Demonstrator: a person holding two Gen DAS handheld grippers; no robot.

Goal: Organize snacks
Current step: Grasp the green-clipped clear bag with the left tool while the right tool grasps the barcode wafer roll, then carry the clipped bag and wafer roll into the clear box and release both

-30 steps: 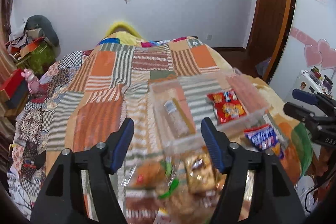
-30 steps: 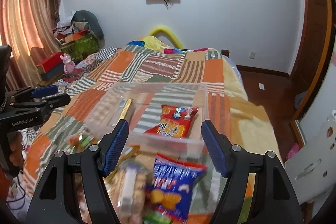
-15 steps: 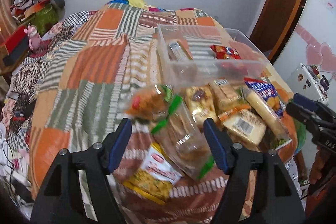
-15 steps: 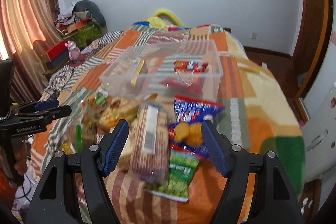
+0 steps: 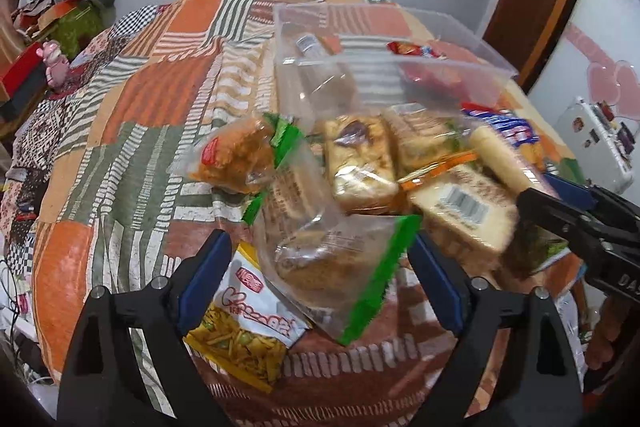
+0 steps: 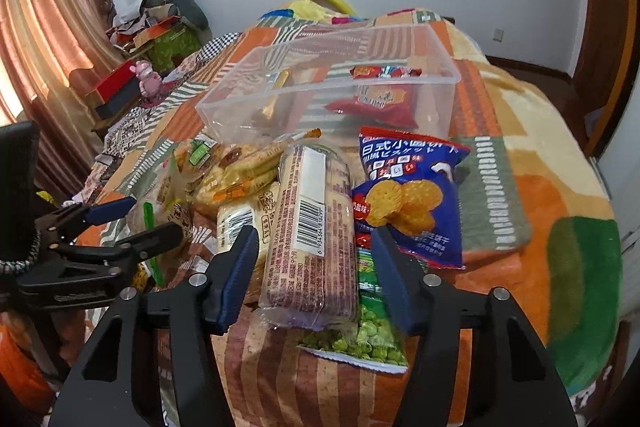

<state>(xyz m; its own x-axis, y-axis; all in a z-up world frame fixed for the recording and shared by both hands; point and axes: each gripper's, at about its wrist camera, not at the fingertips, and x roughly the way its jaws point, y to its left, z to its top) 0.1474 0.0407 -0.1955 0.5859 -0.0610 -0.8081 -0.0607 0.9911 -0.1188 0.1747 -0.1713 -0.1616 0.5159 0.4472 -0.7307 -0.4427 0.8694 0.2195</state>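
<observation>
A pile of snack packets lies on the patchwork bed in front of a clear plastic bin [image 5: 400, 39] [image 6: 400, 39] that holds a red packet [image 6: 372, 103] and a gold bar [image 6: 276, 95]. My left gripper [image 5: 320, 275] is open, its fingers on either side of a clear green-edged bag of biscuits [image 5: 328, 259], not closed on it. My right gripper [image 6: 312, 267] is open around a long pink-wrapped biscuit pack [image 6: 312, 227]. A blue cracker bag [image 6: 412, 195] and a green pea packet [image 6: 368, 331] lie beside it.
A yellow chips packet [image 5: 244, 323] lies under the left finger at the bed's near edge. An orange snack bag [image 5: 236, 155] and cake slices [image 5: 360, 159] sit mid-pile. Clutter and a red box [image 6: 120, 87] stand left of the bed.
Both grippers have tipped downward and moved closer to the snack pile. The left now straddles the green-edged bag and the right straddles the pink biscuit pack. Both stay open.
</observation>
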